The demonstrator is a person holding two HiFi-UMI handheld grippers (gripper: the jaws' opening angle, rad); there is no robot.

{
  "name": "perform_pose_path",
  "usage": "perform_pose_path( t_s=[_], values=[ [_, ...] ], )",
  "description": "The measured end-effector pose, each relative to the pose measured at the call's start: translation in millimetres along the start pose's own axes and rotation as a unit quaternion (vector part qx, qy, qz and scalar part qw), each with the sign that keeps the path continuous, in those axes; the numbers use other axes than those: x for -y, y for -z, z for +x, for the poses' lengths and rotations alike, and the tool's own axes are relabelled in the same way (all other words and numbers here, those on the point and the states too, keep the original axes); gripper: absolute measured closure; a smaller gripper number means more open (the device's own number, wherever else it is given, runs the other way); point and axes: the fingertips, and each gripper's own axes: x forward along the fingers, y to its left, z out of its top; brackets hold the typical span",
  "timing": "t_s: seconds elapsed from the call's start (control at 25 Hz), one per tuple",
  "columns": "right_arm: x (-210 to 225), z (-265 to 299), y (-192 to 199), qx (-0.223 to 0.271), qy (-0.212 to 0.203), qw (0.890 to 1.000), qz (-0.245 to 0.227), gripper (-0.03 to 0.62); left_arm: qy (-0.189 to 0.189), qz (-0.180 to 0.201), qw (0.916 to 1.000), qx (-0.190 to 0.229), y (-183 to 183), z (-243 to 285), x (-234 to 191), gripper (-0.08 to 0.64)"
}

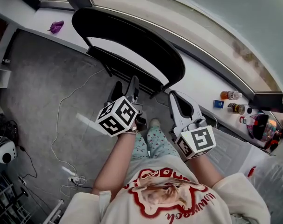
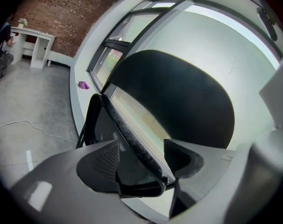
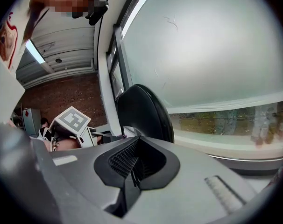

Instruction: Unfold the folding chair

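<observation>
One folding chair point(image 1: 146, 45), upright, backrest uppermost

Left claw point(image 2: 141, 144) gapes around folding chair point(image 2: 179, 106) edge

Grey floor point(image 1: 43, 78), white cable point(image 1: 62, 120); white window ledge point(image 1: 27, 20); pale frosted window point(image 2: 216, 55); brick wall point(image 2: 62, 13); white shelf unit point(image 2: 36, 43).
</observation>
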Motion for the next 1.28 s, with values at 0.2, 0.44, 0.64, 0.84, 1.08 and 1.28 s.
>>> perform_pose_path(
  t_s=[0.2, 0.44, 0.64, 0.84, 1.08, 1.28],
  values=[
    [11, 8, 22, -0.023, 0.019, 1.000, 0.003, 0.568, -0.020, -0.002, 0.9996, -0.019, 12, 17, -15, 0.268],
    [31, 16, 56, -0.057, 0.046, 0.997, -0.016, 0.503, -0.038, -0.008, 0.9992, -0.013, 16, 33, -18, 0.227],
    [45, 24, 79, -0.085, 0.064, 0.994, -0.013, 0.448, -0.042, -0.042, 0.9979, -0.027, 25, 52, -19, 0.227],
    [56, 37, 88, -0.094, 0.072, 0.993, -0.010, 0.435, -0.064, -0.047, 0.9962, -0.034, 25, 71, -21, 0.210],
    [74, 51, 103, -0.108, 0.085, 0.990, -0.009, 0.436, -0.085, -0.048, 0.9943, -0.043, 24, 89, -26, 0.192],
    [70, 66, 113, -0.125, 0.080, 0.989, -0.009, 0.431, -0.084, -0.040, 0.9941, -0.056, 27, 101, -23, 0.192]
  ],
)
